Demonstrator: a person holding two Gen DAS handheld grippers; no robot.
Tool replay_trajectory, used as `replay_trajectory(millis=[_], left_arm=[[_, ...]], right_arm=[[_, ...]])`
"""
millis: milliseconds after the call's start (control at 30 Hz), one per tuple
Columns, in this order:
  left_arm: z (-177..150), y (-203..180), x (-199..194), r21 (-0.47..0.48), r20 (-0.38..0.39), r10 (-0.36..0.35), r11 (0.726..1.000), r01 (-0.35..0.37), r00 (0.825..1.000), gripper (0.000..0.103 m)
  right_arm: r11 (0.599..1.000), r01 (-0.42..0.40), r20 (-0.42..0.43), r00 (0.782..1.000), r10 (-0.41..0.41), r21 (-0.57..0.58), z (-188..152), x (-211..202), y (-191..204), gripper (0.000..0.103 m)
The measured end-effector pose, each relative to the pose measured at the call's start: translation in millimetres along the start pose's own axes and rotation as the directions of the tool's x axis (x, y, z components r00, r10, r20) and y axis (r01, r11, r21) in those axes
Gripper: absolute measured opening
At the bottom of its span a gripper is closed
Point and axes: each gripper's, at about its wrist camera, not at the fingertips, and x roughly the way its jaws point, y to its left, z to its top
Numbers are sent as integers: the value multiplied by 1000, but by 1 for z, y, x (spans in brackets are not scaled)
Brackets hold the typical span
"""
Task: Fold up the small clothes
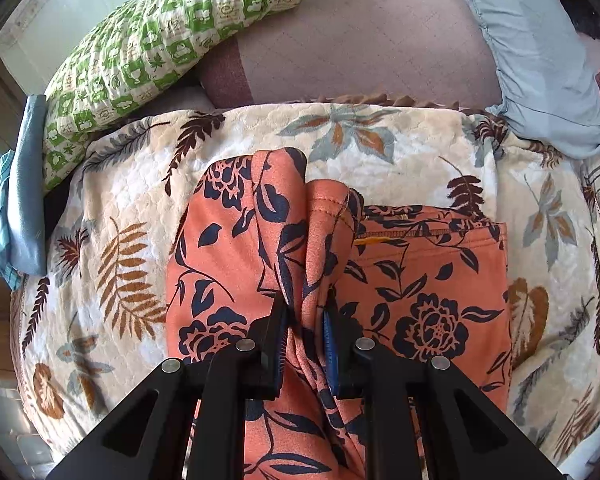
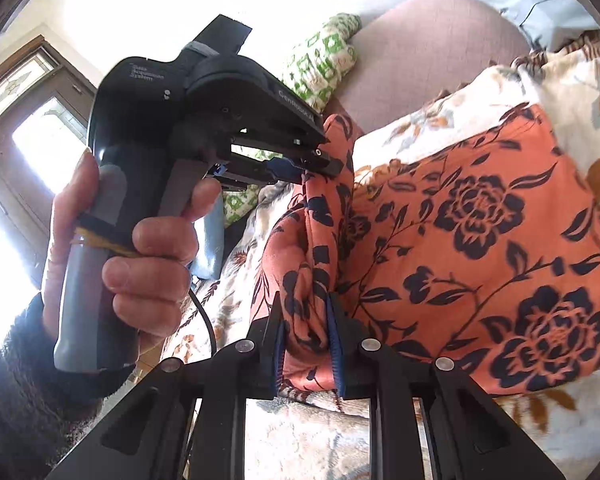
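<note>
Claws both bite the orange floral garment [image 1: 420,280], left claw [image 1: 305,312] and right claw [image 2: 306,320] each pinched tight on bunched cloth above the leaf-print blanket [image 1: 140,208]

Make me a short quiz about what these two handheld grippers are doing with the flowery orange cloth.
1. True or false: both grippers pinch the orange floral garment.
2. What does the garment lie on: A) leaf-print blanket, B) bare floor, C) wooden table?
3. Whose tool shows in the right wrist view?

Key:
1. True: left gripper and right gripper each clamp a fold.
2. A.
3. The left gripper, held by a hand.
</note>
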Motion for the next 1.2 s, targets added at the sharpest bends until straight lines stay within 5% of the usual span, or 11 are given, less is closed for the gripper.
replay_trajectory(millis=[200, 367, 400, 500, 533, 767, 967, 1033, 1133, 1200], left_arm=[[2, -34, -20, 29, 11, -17, 999, 17, 1000, 11], [6, -80, -37, 121, -1, -77, 990, 76, 997, 8], [7, -86, -39, 145, -9, -71, 987, 72, 997, 8], [10, -88, -45, 220, 7, -16, 975, 14, 1000, 8], [11, -86, -44, 248, 12, 15, 968, -17, 1000, 8], [6, -48, 0, 316, -134, 150, 943, -102, 979, 19], [-2, -37, 34, 375, -178, 232, 914, -152, 956, 30], [-1, -38, 41, 361, -208, 208, 924, -122, 956, 33], [-2, -45, 47, 301, -281, 66, 953, 22, 957, 33], [0, -54, 44, 307, -273, 19, 949, 68, 962, 38]], right_arm=[[995, -7, 66, 998, 1, 95, 11, -28, -23, 6], [963, 34, 81, 995, -57, 269, 13, -53, -67, 11], [956, 27, 67, 997, -49, 293, 13, -52, -72, 14], [955, -30, 28, 999, 22, 295, 7, -37, -67, 58], [962, -47, 7, 999, 47, 271, 6, -29, -61, 65], [984, -92, -134, 985, 112, 152, -9, 26, -21, 71], [992, -48, -178, 982, 69, 118, -24, 59, -9, 71], [991, -52, -169, 983, 73, 126, -26, 63, -8, 71], [986, -56, -167, 982, 82, 154, -25, 69, -10, 71], [984, -61, -167, 982, 89, 166, -25, 77, -10, 71]])
